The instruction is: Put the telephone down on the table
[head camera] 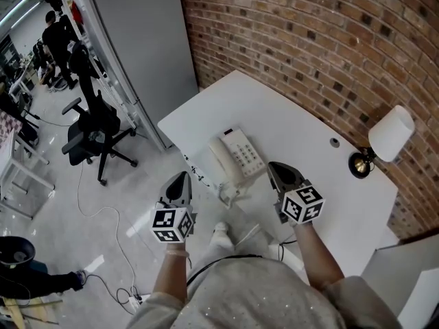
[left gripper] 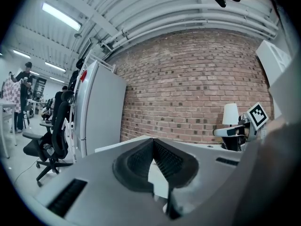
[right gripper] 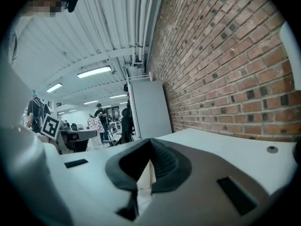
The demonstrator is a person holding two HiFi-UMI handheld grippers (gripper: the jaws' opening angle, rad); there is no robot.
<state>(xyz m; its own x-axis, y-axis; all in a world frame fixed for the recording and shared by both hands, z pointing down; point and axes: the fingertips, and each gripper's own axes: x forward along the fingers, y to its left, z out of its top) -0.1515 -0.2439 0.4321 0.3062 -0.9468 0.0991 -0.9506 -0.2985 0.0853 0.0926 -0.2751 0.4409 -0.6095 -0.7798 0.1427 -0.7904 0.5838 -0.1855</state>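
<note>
A cream telephone (head camera: 240, 155) lies on the white table (head camera: 302, 125) near its front edge, with the handset (head camera: 221, 157) resting along the left side of the base. My left gripper (head camera: 183, 177) hovers off the table's edge, left of and below the phone, its jaws shut on nothing. My right gripper (head camera: 273, 166) hangs just right of the phone over the table, also shut and empty. In the left gripper view the jaws (left gripper: 153, 144) meet tip to tip. The right gripper view shows its pads (right gripper: 150, 147) closed together in the same way.
A brick wall (head camera: 309, 40) runs behind the table. A lamp with a white shade (head camera: 391, 134) stands at the right, near a cable grommet (head camera: 334, 142). A grey cabinet (head camera: 144, 40), a black office chair (head camera: 92, 132) and a floor cable (head camera: 103, 218) are to the left.
</note>
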